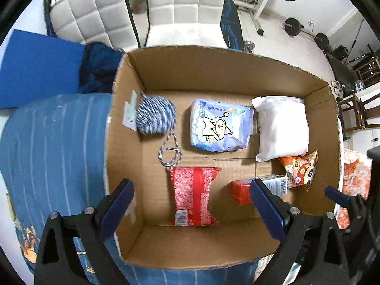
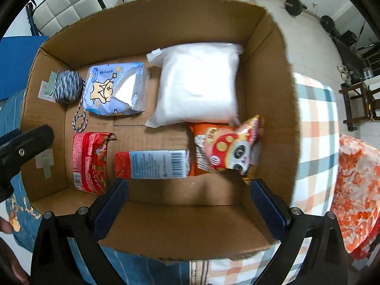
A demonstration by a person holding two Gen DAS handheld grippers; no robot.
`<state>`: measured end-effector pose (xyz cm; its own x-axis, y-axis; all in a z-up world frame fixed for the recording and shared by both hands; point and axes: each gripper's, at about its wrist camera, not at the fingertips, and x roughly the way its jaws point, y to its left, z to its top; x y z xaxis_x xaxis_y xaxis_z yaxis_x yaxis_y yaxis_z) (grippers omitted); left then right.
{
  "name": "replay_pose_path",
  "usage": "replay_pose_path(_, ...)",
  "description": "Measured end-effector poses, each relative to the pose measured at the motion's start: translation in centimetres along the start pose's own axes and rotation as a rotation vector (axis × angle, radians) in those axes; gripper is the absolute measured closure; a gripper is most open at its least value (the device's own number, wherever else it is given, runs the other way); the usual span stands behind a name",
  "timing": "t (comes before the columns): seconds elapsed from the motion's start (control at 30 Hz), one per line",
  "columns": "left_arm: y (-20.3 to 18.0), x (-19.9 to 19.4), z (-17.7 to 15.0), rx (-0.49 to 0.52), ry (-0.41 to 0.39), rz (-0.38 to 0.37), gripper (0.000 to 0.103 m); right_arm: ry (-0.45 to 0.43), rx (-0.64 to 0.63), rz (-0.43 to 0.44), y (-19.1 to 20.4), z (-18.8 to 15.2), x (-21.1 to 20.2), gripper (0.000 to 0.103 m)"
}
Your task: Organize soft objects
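An open cardboard box point(image 1: 213, 71) point(image 2: 154, 23) lies below both grippers. Inside it are a blue-and-white yarn ball point(image 1: 155, 115) point(image 2: 68, 86), a blue cartoon pack point(image 1: 219, 125) point(image 2: 114, 89), a white soft bag point(image 1: 282, 128) point(image 2: 197, 83), a red snack packet point(image 1: 192, 194) point(image 2: 89, 161), a red-and-blue carton pack point(image 1: 242, 190) point(image 2: 152, 165) and an orange panda snack bag point(image 1: 300, 168) point(image 2: 228, 149). My left gripper point(image 1: 190, 185) hangs open above the red packet, holding nothing. My right gripper point(image 2: 190, 185) hangs open above the box's near wall, also empty.
The box rests on a blue striped bedcover point(image 1: 52, 154) and a checked cloth point(image 2: 315, 128). An orange patterned fabric point(image 2: 356, 190) lies to the right. A blue board point(image 1: 38, 68) and a white padded headboard point(image 1: 95, 9) stand behind. Gym weights point(image 1: 294, 26) sit on the floor.
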<state>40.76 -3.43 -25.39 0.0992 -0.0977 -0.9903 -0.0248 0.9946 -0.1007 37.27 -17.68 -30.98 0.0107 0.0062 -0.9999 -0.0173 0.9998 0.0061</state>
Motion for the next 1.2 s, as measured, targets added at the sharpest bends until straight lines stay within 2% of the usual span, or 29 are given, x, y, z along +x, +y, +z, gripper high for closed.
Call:
replay_pose_path(0.17, 0.0, -1.9, -1.4, 0.006, -0.067, 0.041, 0.003, -0.046, 0.004, -0.009, -2.1, -0.7, -1.6, 0.0)
replay_pose_path(0.47, -1.1, -2.1, -3.3, 0.012, -0.096, 0.065, 0.003, -0.093, 0.013, -0.007, -5.2, -1.5, -5.6, 0.0)
replay_pose_path(0.77, -1.5, -6.6, -5.7, 0.003, -0.175, 0.055, 0.003, -0.172, 0.007, 0.011, -6.5, -4.2, -10.1, 0.0)
replay_pose_path(0.97, -2.6, -12.3, -9.4, 0.023, -0.28, 0.072, 0.003, -0.264, 0.005, 0.066, -7.6, -8.2, -15.7, 0.0)
replay_pose_path(1.2, -4.6, -20.1, -15.6, 0.046, -0.394, 0.084, 0.003, -0.381, -0.002, 0.116, -8.9, -15.6, -23.0, 0.0)
